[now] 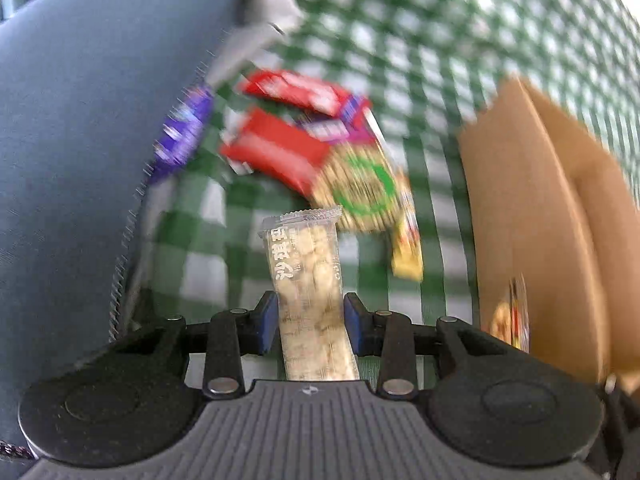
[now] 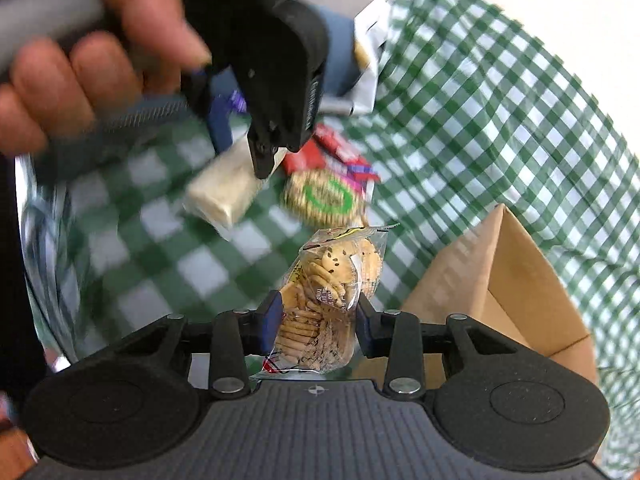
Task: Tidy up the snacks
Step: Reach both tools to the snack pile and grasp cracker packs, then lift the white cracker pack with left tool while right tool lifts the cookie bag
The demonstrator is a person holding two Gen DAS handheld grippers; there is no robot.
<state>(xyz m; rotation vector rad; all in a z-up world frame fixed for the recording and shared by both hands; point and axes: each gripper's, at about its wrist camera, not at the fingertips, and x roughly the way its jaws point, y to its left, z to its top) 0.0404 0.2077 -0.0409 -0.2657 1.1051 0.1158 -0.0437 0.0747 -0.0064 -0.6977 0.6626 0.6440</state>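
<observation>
A: Over the green-and-white checked tablecloth point(image 1: 400, 20), what did the left gripper point(image 1: 310, 320) hold?

B: Its blue pads were clamped on a long clear-wrapped bar of pale puffed-rice cake point(image 1: 310, 280), lifted above the cloth.

A: And the right gripper point(image 2: 316, 322)?

B: It was squeezed onto a clear packet of small round seeded crackers point(image 2: 324, 300), held above the cloth, near the open brown cardboard box point(image 2: 500, 280).

A: Where were the other snacks?

B: A blurred heap lay further off: two red wrappers point(image 1: 280, 152), a round cracker pack with a green ring point(image 1: 360, 188) and a purple packet point(image 1: 184, 128) beside blue fabric point(image 1: 80, 120).

A: Anything in the box?

B: One colourful packet point(image 1: 512, 316) showed inside.
</observation>
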